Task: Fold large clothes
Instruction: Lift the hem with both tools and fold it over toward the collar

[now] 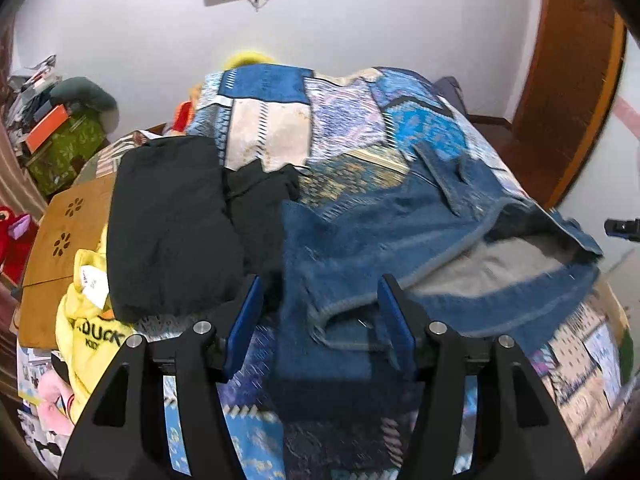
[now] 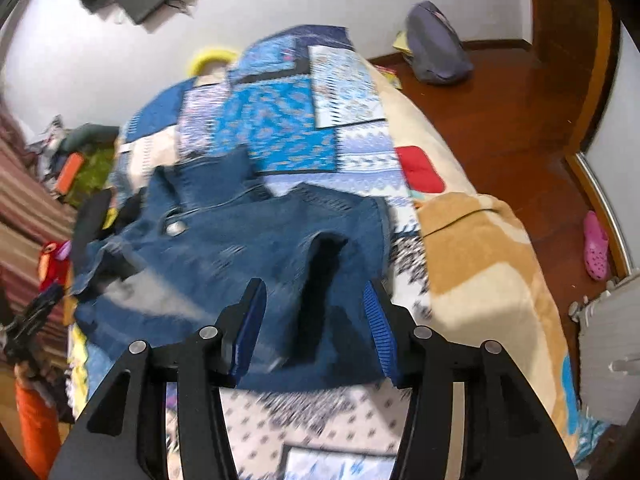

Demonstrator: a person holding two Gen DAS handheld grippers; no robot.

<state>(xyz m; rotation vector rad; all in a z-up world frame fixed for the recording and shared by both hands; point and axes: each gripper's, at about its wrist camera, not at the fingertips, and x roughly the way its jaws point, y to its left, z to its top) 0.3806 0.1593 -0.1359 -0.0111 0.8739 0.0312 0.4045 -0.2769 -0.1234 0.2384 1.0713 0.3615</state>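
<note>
Between the blue pads of our left gripper (image 1: 320, 312) lies the near hem of the denim jacket (image 1: 400, 232), and the jaws stand apart, neither pad pressing on the cloth. Just left of that hem sit a black garment (image 1: 168, 224) and, lower at the bed's edge, a yellow garment (image 1: 92, 320) with a paper tag; both lie close beside the denim, the black one seeming to touch it. We see the jacket spread across the patchwork quilt (image 1: 272, 128), its grey lining (image 1: 500, 264) exposed toward the right, so it is opened out rather than folded.

Moving to our right gripper (image 2: 316, 320), its jaws are likewise apart, straddling a dark fold in the denim jacket (image 2: 240, 248) without clamping it. To the right the quilt gives way to a tan blanket (image 2: 480, 248) and then the wooden floor (image 2: 500, 112).

We judge the fold barely begun. The risks as we read them: the left jaws, closing so near the black garment, could catch its edge along with the denim and drag it into the fold; the right jaws could pinch only the top layer at that crease, leaving the lower layer behind and skewing the fold. Both views are blurred, so exact contact is hard to confirm.
</note>
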